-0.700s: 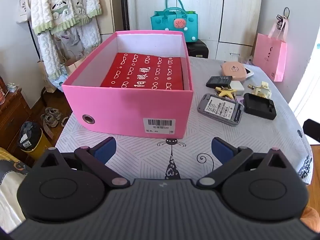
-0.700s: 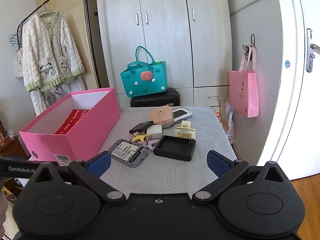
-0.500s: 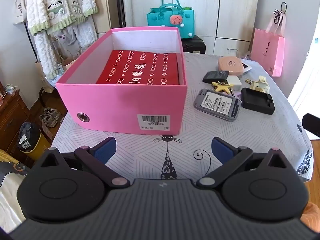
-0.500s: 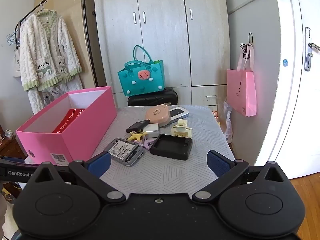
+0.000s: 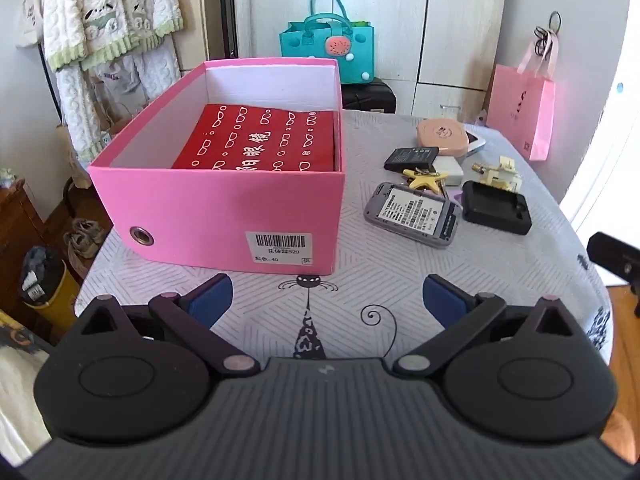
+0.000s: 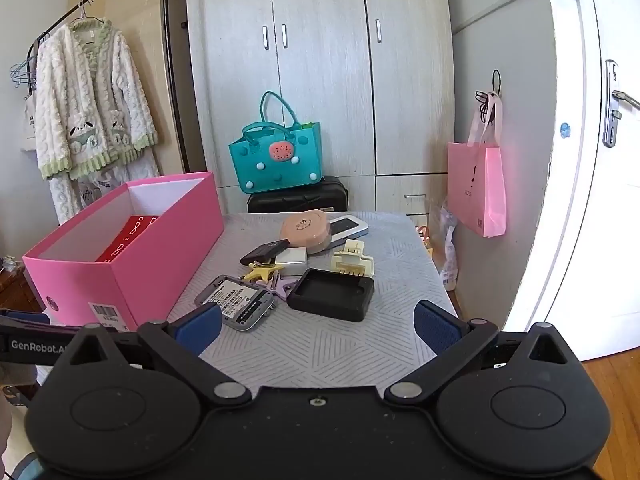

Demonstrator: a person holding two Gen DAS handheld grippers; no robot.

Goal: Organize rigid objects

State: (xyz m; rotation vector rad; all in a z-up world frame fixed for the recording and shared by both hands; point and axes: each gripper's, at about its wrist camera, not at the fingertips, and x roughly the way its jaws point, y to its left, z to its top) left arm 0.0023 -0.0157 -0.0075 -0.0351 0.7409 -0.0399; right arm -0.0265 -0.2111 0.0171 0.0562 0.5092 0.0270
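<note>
Nearest in, the left gripper (image 5: 327, 300) hangs wide open over the patterned counter (image 5: 360, 280), nothing between its jaws. The right gripper (image 6: 318, 326) is spread wide too, empty. Just beyond sits the pink box (image 5: 224, 208), a red packet (image 5: 260, 140) inside. Beside it lie a grey phone (image 6: 236, 302), black tray (image 6: 332, 294), cream hair clip (image 6: 352, 262), and farthest, a round peach case (image 6: 306, 228).

Teal tote bag (image 6: 280, 156) atop black case (image 6: 298, 199); pink paper bag (image 6: 476, 190) hanging on wall; fleece robe (image 6: 90, 108) on garment rack (image 6: 168, 60); grey wardrobe (image 6: 320, 60); white door (image 6: 600, 160).
</note>
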